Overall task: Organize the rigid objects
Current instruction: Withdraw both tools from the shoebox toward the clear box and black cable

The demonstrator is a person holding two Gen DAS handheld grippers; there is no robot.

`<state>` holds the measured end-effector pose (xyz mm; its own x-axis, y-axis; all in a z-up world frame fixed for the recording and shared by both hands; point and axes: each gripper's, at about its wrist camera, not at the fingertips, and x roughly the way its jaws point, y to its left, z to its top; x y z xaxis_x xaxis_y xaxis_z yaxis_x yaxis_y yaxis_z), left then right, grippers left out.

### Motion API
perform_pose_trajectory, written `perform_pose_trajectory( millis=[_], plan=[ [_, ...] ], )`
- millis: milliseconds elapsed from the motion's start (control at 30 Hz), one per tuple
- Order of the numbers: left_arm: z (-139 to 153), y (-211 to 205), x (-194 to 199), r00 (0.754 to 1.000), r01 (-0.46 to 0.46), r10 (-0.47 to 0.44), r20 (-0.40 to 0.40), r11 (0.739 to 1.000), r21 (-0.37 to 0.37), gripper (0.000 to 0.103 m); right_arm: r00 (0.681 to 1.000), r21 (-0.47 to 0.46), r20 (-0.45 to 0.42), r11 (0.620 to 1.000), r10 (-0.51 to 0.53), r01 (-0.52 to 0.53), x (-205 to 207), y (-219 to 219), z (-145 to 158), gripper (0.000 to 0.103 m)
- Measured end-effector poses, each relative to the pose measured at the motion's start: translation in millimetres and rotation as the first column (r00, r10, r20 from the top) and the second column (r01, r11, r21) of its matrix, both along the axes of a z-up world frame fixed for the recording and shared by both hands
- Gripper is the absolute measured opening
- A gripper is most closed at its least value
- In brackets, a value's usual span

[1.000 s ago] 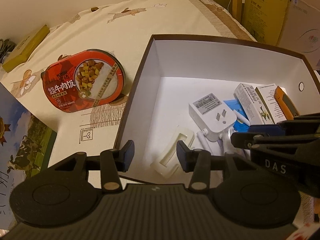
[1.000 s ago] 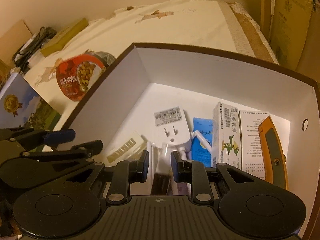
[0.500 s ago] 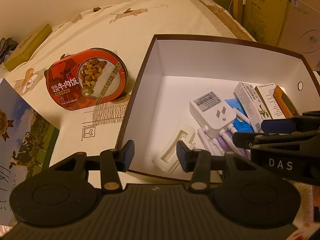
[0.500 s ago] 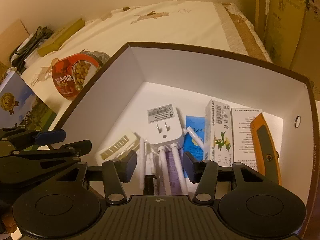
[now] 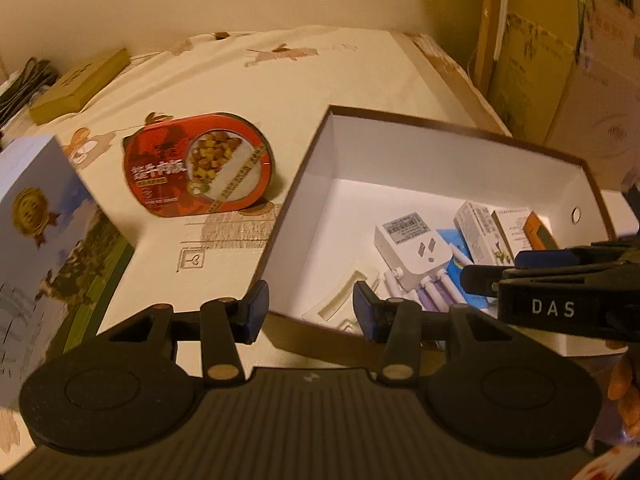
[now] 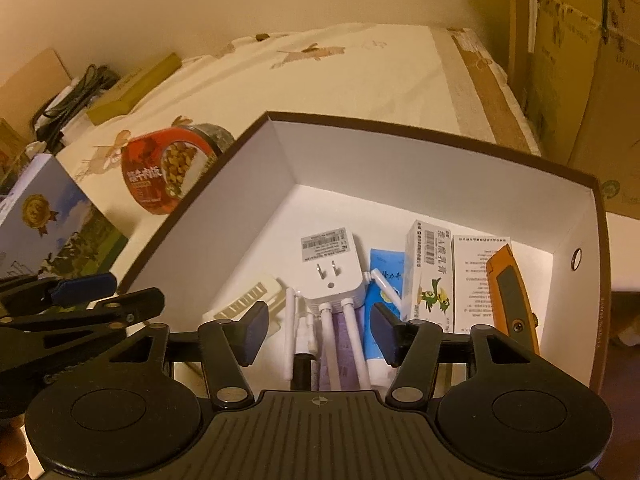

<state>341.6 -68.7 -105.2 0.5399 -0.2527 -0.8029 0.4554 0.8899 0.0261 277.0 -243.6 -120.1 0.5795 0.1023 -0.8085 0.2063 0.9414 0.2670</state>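
A cream tablecloth printed with small brown figures covers the table I am working over, with cardboard cartons stacked past its far right edge. On it sits the large open box, brown outside and white inside, where the sorted things lie. To the left of the box stands a blue carton with a gold medal and a pasture scene, and between that and the box rests the red instant-rice bowl, lid up, still outside the box on the cloth. A flat olive box lies at the far left edge, by a tangle of black cables.

Inside the box, from my right wrist view, an orange-and-grey utility knife lies along the right wall, beside a white leaflet-printed carton and a white carton with a green cartoon figure. A blue tube lies next to those, then the white plug adapter with its white antenna-like rods trailing toward me, and a cream plastic clip at the left.

My right gripper hangs above the rods with its jaws opening, nothing pressed between the pads. My left gripper hovers over the box's near left rim, jaws narrowly apart and empty.
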Motion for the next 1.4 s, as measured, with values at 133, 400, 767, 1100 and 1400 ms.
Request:
perform_pose_trajectory(
  millis=[133, 400, 767, 1100, 1400],
  plan=[
    [11, 15, -12, 0.998, -0.055, 0.055, 0.012, 0.998, -0.031, 0.043, 1.0, -0.003, 0.004, 1.0, 0.014, -0.014, -6, 4, 5, 0.055],
    [24, 50, -45, 0.988, -0.152, 0.154, 0.018, 0.986, -0.063, 0.043, 0.998, 0.006, 0.024, 0.998, 0.066, -0.066, -24, 20, 13, 0.055],
    [17, 105, -96, 0.958, -0.288, 0.287, -0.02, 0.957, -0.037, 0.043, 0.976, 0.011, 0.047, 0.976, 0.215, -0.216, -53, 60, 18, 0.055],
    [-1, 142, -128, 0.913, -0.403, 0.402, -0.068, 0.915, -0.007, 0.043, 0.947, 0.017, 0.034, 0.947, 0.319, -0.32, -64, 85, 4, 0.055],
    [-21, 158, -141, 0.886, -0.453, 0.454, -0.098, 0.891, 0.035, 0.043, 0.915, 0.064, -0.018, 0.914, 0.403, -0.401, -72, 112, -23, 0.055]
  ],
)
